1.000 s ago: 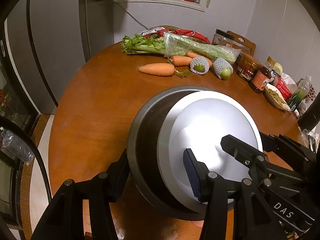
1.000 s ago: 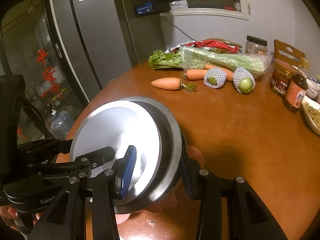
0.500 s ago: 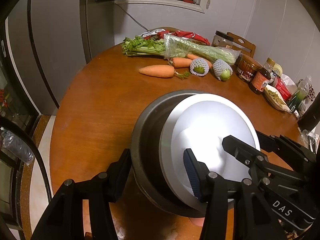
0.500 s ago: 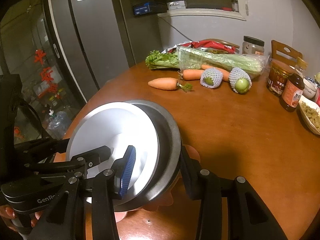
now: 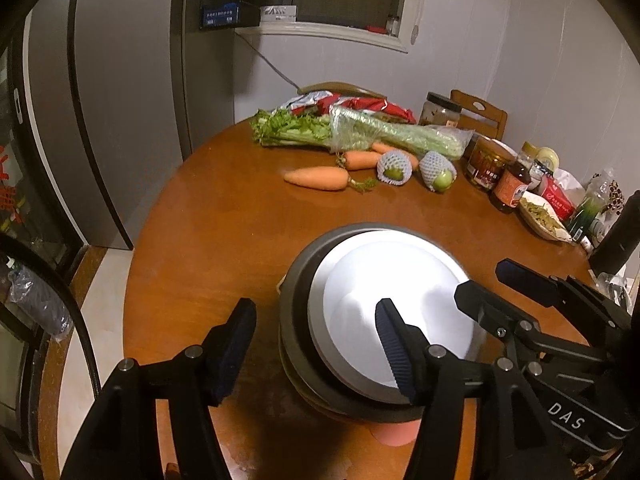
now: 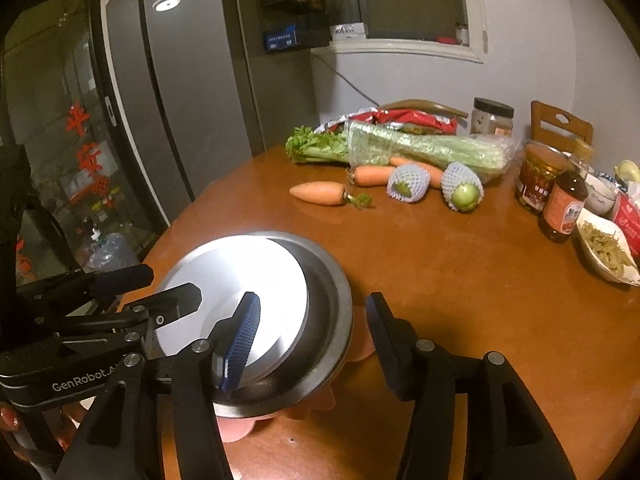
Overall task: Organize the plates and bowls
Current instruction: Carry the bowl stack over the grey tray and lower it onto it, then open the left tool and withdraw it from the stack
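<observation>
We see a white plate (image 5: 394,320) nested in a grey bowl (image 6: 324,312) on a pink dish (image 6: 320,400), near the table (image 5: 224,240) edge; left gripper (image 5: 316,344) and right gripper (image 6: 312,332) both spread, straddling the rims.

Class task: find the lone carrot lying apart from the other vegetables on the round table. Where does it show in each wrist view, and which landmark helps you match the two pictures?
Left wrist view: the lone carrot lies above centre, beyond the stacked dishes.
Right wrist view: the lone carrot lies at centre, slightly above the middle.
Shared landmark: the bagged celery just behind it.
</observation>
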Action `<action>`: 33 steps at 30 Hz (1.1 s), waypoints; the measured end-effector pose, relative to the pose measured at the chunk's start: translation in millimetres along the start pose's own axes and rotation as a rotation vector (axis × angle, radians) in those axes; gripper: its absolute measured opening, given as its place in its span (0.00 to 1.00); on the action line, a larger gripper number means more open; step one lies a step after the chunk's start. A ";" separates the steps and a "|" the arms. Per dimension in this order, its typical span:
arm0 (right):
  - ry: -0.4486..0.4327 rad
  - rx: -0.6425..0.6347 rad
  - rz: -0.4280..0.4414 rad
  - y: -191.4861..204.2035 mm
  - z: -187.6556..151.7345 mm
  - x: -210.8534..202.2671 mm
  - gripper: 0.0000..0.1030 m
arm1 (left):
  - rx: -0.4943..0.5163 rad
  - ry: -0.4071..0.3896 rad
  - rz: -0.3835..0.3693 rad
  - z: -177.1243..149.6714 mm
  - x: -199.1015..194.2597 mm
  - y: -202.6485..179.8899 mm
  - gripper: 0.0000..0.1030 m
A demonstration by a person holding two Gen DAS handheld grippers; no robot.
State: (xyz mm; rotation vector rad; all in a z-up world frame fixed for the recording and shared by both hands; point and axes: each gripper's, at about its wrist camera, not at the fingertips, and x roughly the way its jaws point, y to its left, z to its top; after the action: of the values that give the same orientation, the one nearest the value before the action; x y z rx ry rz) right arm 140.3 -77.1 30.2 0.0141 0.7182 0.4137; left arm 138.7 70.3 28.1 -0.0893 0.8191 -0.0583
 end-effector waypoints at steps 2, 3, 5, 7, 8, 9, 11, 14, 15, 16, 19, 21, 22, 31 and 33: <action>-0.014 -0.001 -0.008 0.1 0.4 -6.1 0.58 | 0.004 -0.012 0.002 -0.1 -6.6 -1.7 0.62; -0.018 -0.005 -0.012 0.1 1.0 -8.6 0.59 | 0.006 -0.017 0.003 -0.3 -9.4 -2.4 0.62; -0.026 -0.004 -0.019 -0.4 1.4 -12.9 0.60 | 0.010 -0.030 0.006 -1.3 -14.8 -4.1 0.63; -0.033 -0.003 -0.026 -0.7 0.9 -17.7 0.60 | 0.014 -0.037 0.009 -2.7 -19.0 -6.0 0.63; -0.036 -0.004 -0.030 -0.4 0.5 -20.0 0.60 | 0.013 -0.042 0.011 -3.9 -21.5 -7.0 0.64; -0.038 -0.005 -0.033 -0.5 0.0 -22.2 0.61 | 0.015 -0.043 0.012 -5.1 -23.1 -7.8 0.64; -0.041 -0.008 -0.035 1.4 -2.0 -27.3 0.61 | 0.019 -0.050 0.016 -8.4 -27.4 -9.7 0.66; -0.048 -0.013 -0.041 2.7 -4.5 -34.6 0.61 | 0.022 -0.061 0.026 -13.1 -33.3 -11.8 0.66; -0.050 -0.014 -0.042 2.9 -4.9 -36.2 0.62 | 0.023 -0.066 0.026 -15.2 -35.8 -12.6 0.67; -0.052 -0.015 -0.044 2.9 -5.8 -38.3 0.62 | 0.023 -0.068 0.030 -16.7 -37.6 -13.1 0.67; -0.056 -0.019 -0.045 3.9 -10.2 -44.4 0.63 | 0.022 -0.078 0.041 -23.7 -42.2 -16.3 0.67; -0.058 -0.023 -0.049 4.1 -14.1 -48.0 0.63 | 0.021 -0.080 0.036 -30.2 -45.4 -18.1 0.67; -0.059 -0.023 -0.050 4.3 -16.0 -49.7 0.64 | 0.019 -0.081 0.037 -32.3 -46.3 -18.6 0.67; -0.083 -0.035 -0.059 2.7 -30.6 -63.9 0.65 | 0.015 -0.088 0.055 -52.2 -54.5 -24.5 0.73; -0.090 -0.029 -0.062 1.5 -33.3 -67.1 0.65 | 0.016 -0.095 0.058 -55.5 -57.4 -26.2 0.73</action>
State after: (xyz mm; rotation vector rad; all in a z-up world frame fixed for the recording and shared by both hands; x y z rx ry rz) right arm 73.1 -105.0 47.9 -0.0166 0.6222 0.3618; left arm 58.5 46.1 34.8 -0.0527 0.7261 -0.0061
